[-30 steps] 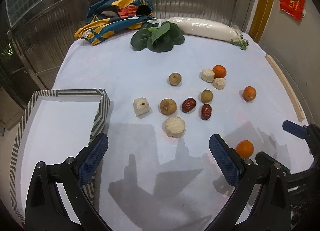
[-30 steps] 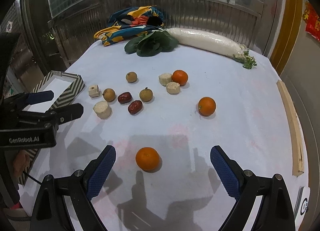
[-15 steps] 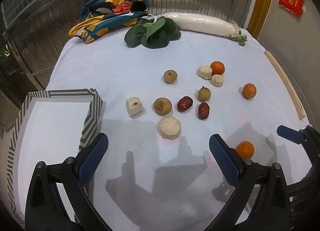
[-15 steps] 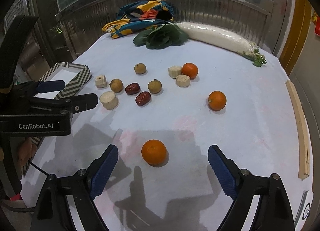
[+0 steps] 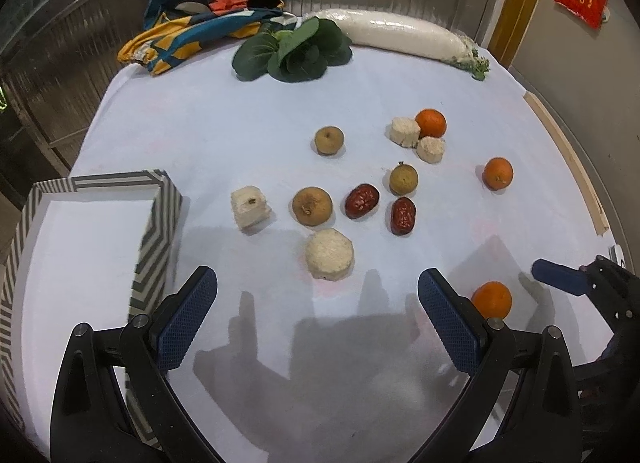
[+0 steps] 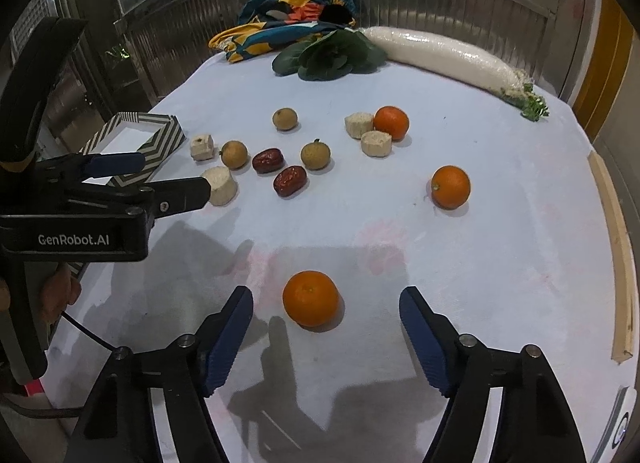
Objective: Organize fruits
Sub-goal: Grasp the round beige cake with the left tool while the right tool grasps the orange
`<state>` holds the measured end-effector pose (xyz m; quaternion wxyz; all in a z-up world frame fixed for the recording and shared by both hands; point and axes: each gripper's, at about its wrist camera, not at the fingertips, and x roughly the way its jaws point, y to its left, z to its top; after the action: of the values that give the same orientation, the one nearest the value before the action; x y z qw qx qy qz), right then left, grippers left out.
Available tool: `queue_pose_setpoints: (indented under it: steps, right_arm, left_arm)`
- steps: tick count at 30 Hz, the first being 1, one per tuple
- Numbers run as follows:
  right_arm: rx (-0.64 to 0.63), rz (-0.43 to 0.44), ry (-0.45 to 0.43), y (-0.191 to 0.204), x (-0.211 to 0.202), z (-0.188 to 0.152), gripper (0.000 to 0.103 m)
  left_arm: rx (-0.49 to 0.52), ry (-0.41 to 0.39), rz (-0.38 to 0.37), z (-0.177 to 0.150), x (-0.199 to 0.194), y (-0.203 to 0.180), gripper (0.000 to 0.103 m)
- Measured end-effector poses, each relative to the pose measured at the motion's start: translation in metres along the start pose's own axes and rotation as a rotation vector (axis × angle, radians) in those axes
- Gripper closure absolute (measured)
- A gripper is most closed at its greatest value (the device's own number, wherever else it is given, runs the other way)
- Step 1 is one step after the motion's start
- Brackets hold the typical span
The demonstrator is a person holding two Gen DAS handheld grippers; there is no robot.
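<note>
Fruit lies scattered on the white tablecloth (image 5: pixel 240 111). An orange (image 6: pixel 311 298) sits on the cloth between the fingers of my right gripper (image 6: pixel 325 297); its jaws are closing and the pads stand clear of the orange on both sides. The same orange (image 5: pixel 491 299) shows at the lower right of the left wrist view. My left gripper (image 5: pixel 317 285) is open and holds nothing, with a round white chunk (image 5: pixel 329 254) just ahead of its tips. Beyond lie two red dates (image 5: pixel 362 201), brown longans (image 5: pixel 312 206), more white chunks (image 5: pixel 250 207) and two other oranges (image 5: pixel 498 173).
A striped open box (image 5: pixel 158 223) with a white inside stands at the left of the table. At the back lie a leafy green (image 5: pixel 292 51), a long white radish (image 5: pixel 404 37) and a colourful cloth (image 5: pixel 200 29). A wooden strip (image 6: pixel 618 263) runs along the right edge.
The right gripper's jaws have drawn closer together around the orange, which now sits nearer between them. The left gripper has eased slightly forward and down, still open.
</note>
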<state>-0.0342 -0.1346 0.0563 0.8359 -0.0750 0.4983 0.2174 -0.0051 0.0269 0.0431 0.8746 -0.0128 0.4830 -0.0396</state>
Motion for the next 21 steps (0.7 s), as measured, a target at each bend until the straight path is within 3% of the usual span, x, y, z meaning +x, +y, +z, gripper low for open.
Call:
queue_pose_setpoints:
  steps: [8,10,13,15,16,21]
  right_arm:
    - [-0.011,0.006,0.033,-0.003,0.017,-0.002,0.054]
    - [-0.021,0.0,0.028,-0.002,0.02,-0.004,0.058]
    - [-0.03,0.011,0.028,-0.003,0.02,-0.002,0.073]
    - [-0.019,0.025,0.029,-0.005,0.018,0.001,0.073]
    - [-0.017,0.028,0.022,-0.005,0.016,0.002,0.073]
    - [-0.011,0.048,-0.007,-0.003,0.007,0.011,0.073]
  left_arm:
    - [-0.012,0.036,-0.029,0.005,0.018,-0.001,0.008]
    - [-0.014,0.055,-0.026,0.006,0.026,-0.001,0.025]
    - [-0.027,0.076,-0.036,0.007,0.036,0.002,0.048]
    - [-0.016,0.074,-0.041,0.007,0.036,0.001,0.07]
    - [-0.016,0.074,-0.046,0.007,0.035,0.002,0.074]
    - [-0.045,0.066,-0.094,0.007,0.021,0.008,0.074]
